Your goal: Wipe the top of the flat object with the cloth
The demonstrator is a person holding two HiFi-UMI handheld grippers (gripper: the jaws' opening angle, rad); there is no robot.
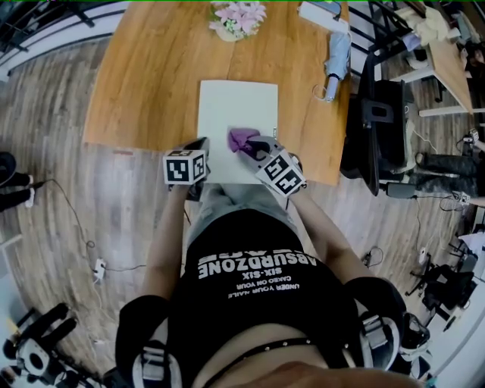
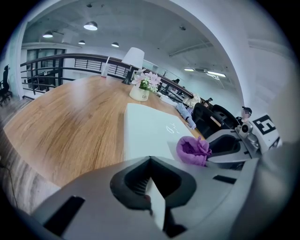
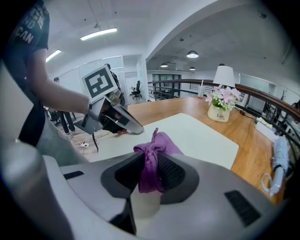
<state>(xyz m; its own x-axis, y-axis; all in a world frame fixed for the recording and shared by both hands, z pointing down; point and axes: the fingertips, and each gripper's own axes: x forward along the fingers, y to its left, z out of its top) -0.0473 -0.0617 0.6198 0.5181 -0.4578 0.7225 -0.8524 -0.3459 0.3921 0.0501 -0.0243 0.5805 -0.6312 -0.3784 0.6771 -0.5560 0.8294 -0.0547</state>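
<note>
A white flat board (image 1: 237, 106) lies on the wooden table (image 1: 144, 83), reaching the near edge. A bunched purple cloth (image 1: 242, 139) rests on the board's near right part. My right gripper (image 1: 258, 146) is shut on it; in the right gripper view the cloth (image 3: 157, 145) is pinched between the jaws (image 3: 150, 176) over the board (image 3: 201, 133). My left gripper (image 1: 201, 145) sits at the board's near left edge. In the left gripper view its jaws (image 2: 151, 187) are closed on a white edge of the board (image 2: 145, 126), with the cloth (image 2: 193, 150) to the right.
A flower pot (image 1: 237, 19) stands at the table's far side behind the board. A folded umbrella (image 1: 336, 61) lies near the right edge. A white lamp (image 2: 133, 58) is at the back. A black chair (image 1: 379, 129) stands right of the table.
</note>
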